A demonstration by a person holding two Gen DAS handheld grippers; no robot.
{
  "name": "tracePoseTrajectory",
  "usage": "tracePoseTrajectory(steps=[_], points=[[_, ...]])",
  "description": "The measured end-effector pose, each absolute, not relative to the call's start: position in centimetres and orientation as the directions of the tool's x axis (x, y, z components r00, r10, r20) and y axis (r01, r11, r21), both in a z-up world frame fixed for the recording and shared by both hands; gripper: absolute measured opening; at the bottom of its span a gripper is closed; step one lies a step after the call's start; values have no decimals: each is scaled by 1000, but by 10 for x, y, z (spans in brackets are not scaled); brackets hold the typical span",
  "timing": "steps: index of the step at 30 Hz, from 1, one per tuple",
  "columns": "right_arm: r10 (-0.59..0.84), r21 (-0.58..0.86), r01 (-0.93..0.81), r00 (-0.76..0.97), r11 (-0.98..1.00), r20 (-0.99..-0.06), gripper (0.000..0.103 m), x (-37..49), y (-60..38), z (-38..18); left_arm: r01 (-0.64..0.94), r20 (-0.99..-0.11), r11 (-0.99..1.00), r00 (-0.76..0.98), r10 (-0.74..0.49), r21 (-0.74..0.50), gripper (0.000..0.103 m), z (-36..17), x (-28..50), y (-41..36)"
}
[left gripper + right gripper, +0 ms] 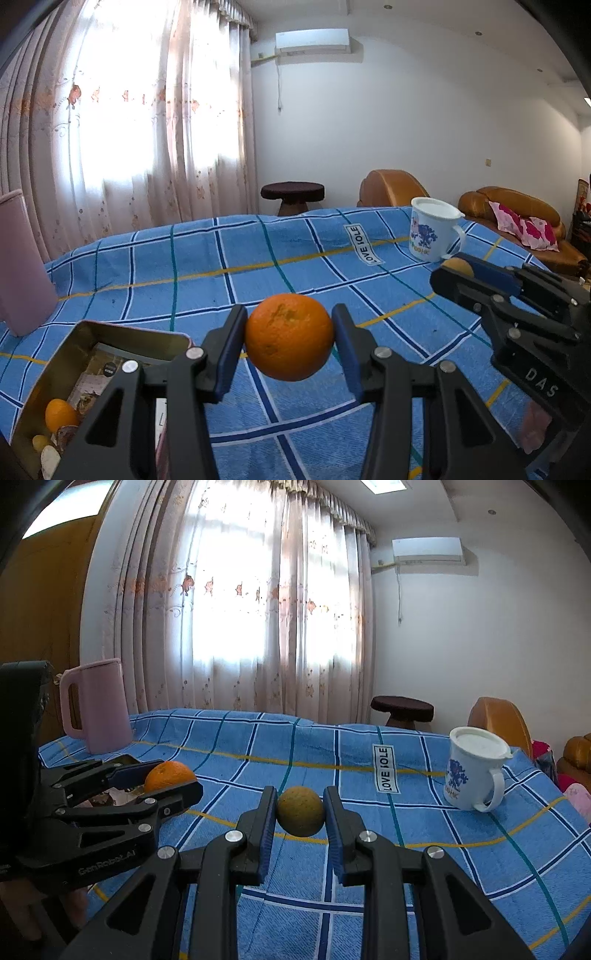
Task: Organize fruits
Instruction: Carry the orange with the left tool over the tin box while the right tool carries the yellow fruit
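My left gripper (290,336) is shut on an orange (289,336) and holds it above the blue checked cloth, just right of an open metal tin (88,332). The tin holds another orange (59,415) and a few small fruits. My right gripper (300,810) is shut on a small dull yellow-brown round fruit (300,811) held above the cloth. The left gripper with its orange (170,773) shows at the left of the right wrist view; the right gripper (456,267) shows at the right of the left wrist view.
A white mug with a blue print (471,771) stands on the right of the table (369,904). A pink jug (98,705) stands at the back left corner. A stool (402,709) and brown sofas (513,210) lie beyond the table.
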State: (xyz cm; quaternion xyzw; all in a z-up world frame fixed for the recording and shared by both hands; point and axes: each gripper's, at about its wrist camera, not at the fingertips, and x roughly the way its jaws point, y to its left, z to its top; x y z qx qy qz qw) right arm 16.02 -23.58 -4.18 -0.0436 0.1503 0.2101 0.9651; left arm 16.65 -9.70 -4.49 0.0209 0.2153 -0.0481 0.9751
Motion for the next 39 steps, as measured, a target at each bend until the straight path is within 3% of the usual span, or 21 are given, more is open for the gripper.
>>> tracePoseTrajectory(steps=[12,39], points=[[410,-29,-435,867,900,-285,27,147,-235,-41,101,-385,995,919,-88,12,49,-42,150,-93],[540,-46,-583,777,811,-322,27,123,-160,-35,63,-395,996,915,-81,-58,49,-38,101,-38]])
